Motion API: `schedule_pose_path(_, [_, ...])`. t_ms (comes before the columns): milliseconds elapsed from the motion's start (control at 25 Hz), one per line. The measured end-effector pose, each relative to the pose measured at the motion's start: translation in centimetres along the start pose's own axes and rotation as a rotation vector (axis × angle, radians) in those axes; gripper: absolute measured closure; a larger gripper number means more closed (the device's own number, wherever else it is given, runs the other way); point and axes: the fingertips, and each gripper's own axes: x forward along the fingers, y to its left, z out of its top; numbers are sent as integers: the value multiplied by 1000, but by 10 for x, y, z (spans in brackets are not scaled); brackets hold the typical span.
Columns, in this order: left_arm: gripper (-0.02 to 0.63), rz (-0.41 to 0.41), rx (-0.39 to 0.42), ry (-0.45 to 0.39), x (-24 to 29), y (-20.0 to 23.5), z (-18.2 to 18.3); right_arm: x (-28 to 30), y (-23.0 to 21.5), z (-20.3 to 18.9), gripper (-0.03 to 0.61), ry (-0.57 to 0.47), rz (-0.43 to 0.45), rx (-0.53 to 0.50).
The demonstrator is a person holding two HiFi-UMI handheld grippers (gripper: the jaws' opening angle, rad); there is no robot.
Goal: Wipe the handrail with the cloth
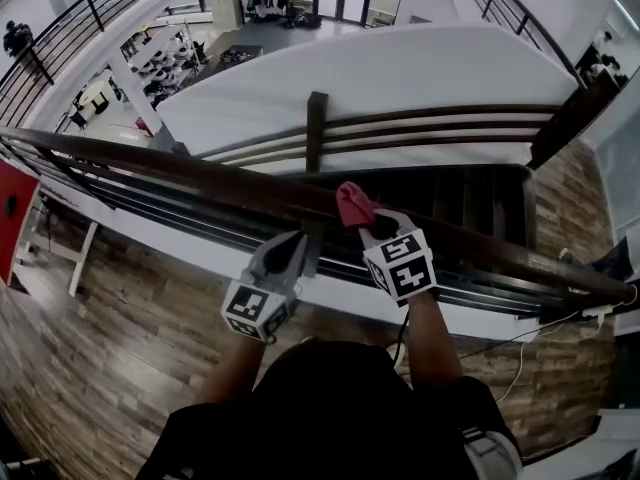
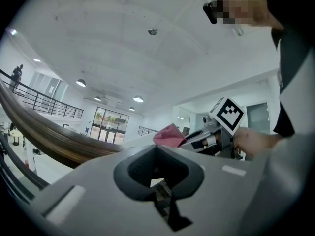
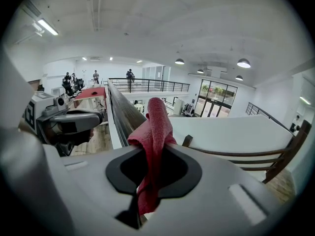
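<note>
While the right gripper (image 1: 368, 226) is pressing its pinched cloth (image 1: 352, 204) onto the handrail (image 1: 180, 170) to wipe, the left gripper (image 1: 297, 248) is idling at eight o'clock. Jaws together, empty.

You get bright, even light from round ceiling lamps (image 3: 243, 63) and glowing glass doors (image 2: 110, 124), but the wide lenses bend straight lines hard, the corners fall black, and whatever sits nearest each lens goes soft.

Wood floor (image 1: 90, 368), white ceiling (image 3: 147, 23)
</note>
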Motion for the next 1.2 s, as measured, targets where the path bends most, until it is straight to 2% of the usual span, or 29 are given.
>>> schedule_pose_path(480, [614,62,-4,-13,-21,17,2,21,19,19,537,14,25,-54])
schedule_pose_path(760, [614,82,-22,-11,-26,18,0,28,23,24,537,-19,36,-44])
schedule_pose_path(840, [614,68,-32,-12,-22,12,1,25,31,25,537,-67,127,9])
schedule_pose_path(960, [614,40,-47,-20,-17,2,3,7,53,31,537,-208,380,202])
schedule_pose_path(1000, [614,31,-59,-26,-14,-1,4,-2,54,33,537,-254,426,258])
schedule_pose_path(1080, [614,2,-92,-41,-6,-10,4,-20,46,31,537,-317,431,303])
schedule_pose_path(1200, [614,-89,-120,-55,9,-37,4,-59,25,18,537,-383,358,302])
